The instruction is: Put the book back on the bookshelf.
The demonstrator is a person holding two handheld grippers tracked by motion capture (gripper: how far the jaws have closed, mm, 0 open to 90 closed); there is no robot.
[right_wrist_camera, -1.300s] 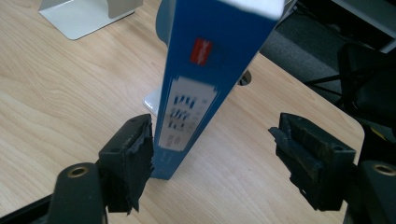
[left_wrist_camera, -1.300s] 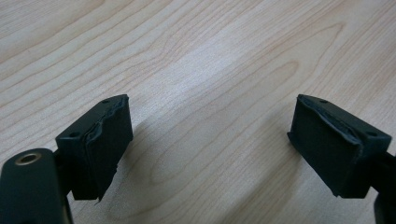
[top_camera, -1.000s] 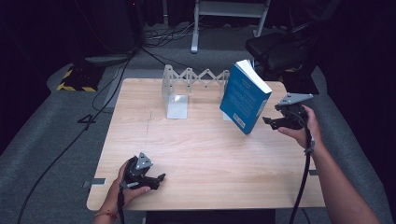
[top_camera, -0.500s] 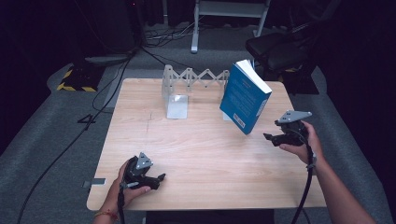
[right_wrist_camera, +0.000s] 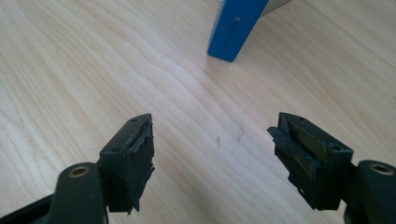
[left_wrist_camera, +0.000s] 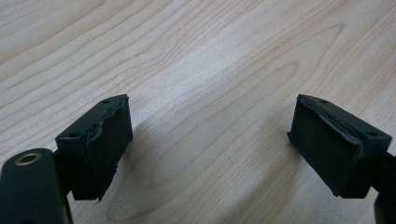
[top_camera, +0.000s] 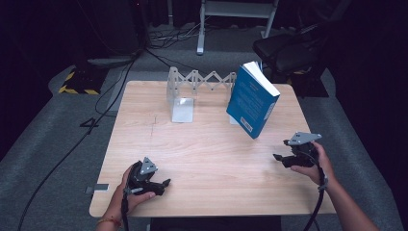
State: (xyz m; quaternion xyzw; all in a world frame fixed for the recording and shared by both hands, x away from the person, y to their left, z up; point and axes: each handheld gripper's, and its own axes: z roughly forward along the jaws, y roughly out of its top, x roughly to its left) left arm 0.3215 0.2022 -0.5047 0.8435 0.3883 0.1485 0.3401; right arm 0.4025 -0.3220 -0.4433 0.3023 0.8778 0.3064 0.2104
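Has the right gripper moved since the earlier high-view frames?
Yes. The right gripper, once level with the blue book's lower corner, now sits below it in the high view, nearer the table's near edge, jaws open.

Number "4" on grey floor [top_camera: 89, 124] left of table – book [top_camera: 250, 102] print illegible.

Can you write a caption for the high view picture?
Blue book leans on a rack; two open hand-held grippers wait near the table's front.
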